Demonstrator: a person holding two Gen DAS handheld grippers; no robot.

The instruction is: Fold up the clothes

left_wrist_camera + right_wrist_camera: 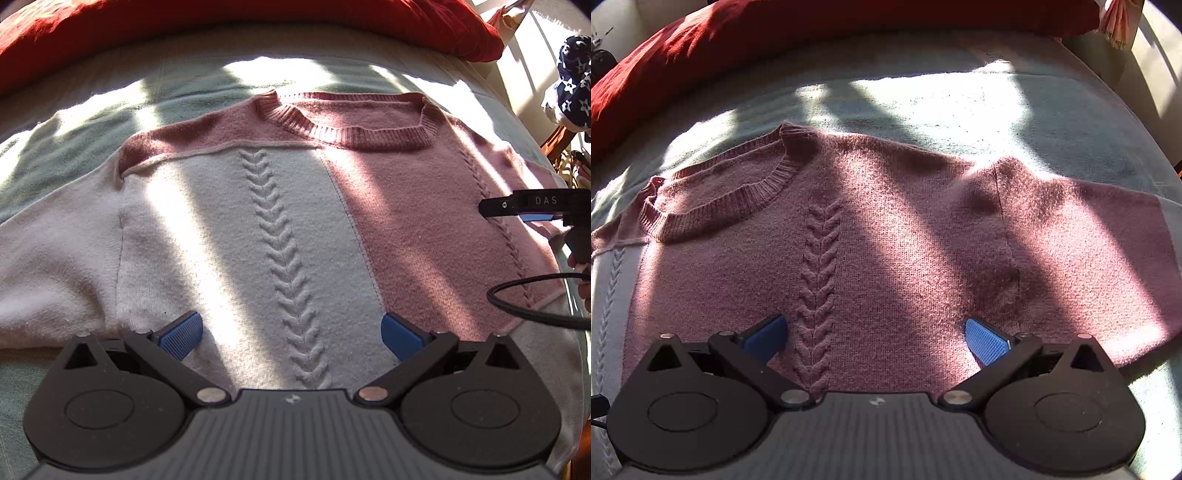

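Note:
A knit sweater (295, 206) lies flat, front up, on a pale green bed cover (92, 110). Its left half is white, its right half and ribbed collar (343, 122) are pink, with braided cable lines down each half. My left gripper (291, 332) hovers open over the white half near the hem, nothing between its blue pads. My right gripper (875, 336) stands open above the pink half (905, 240), beside a cable braid (818, 280). The right gripper (524, 208) also shows at the right edge of the left wrist view, over the pink sleeve.
A red pillow or blanket (221, 18) runs along the far edge of the bed. A navy cloth with white stars (574, 81) sits at the far right. A black cable (532, 302) loops near the right gripper. Sun stripes cross the bed.

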